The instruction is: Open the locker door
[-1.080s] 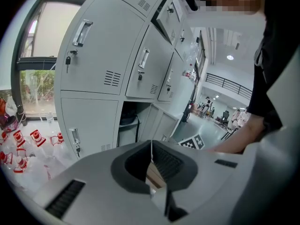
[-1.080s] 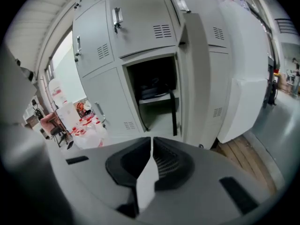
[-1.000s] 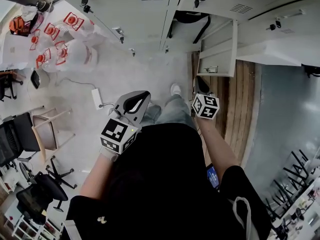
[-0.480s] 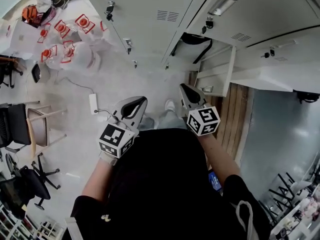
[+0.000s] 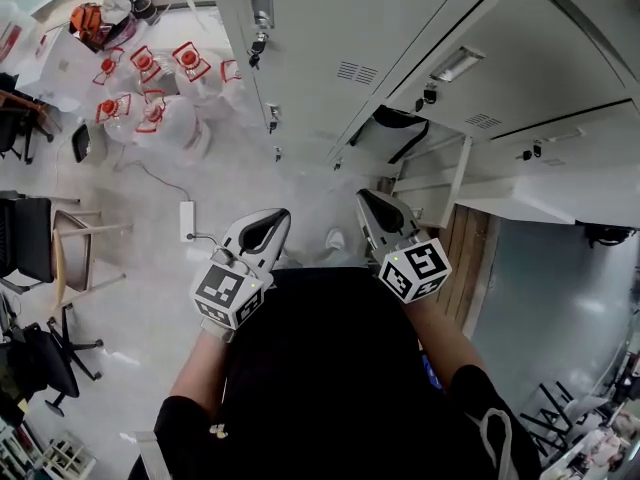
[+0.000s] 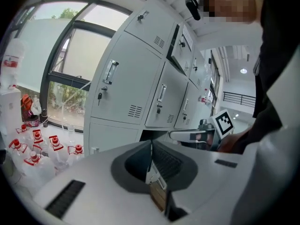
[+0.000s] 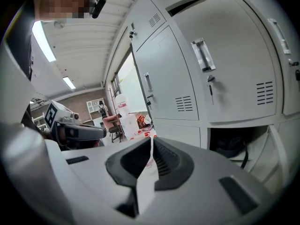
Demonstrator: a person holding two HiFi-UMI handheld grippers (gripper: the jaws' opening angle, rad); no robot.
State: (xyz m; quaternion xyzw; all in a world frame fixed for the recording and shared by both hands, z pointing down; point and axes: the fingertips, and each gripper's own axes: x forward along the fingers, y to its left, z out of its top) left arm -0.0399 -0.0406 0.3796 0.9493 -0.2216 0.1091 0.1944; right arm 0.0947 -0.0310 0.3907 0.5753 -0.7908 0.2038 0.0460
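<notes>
Grey locker door [image 5: 440, 190], wide open

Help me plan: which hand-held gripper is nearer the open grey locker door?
Right: right hand-held gripper just left of open grey metal locker door; left hand-held gripper farther left.

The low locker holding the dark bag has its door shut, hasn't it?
No. The low locker holding the dark bag has its door open, swung outward, not shut. The head view shows this.
</notes>
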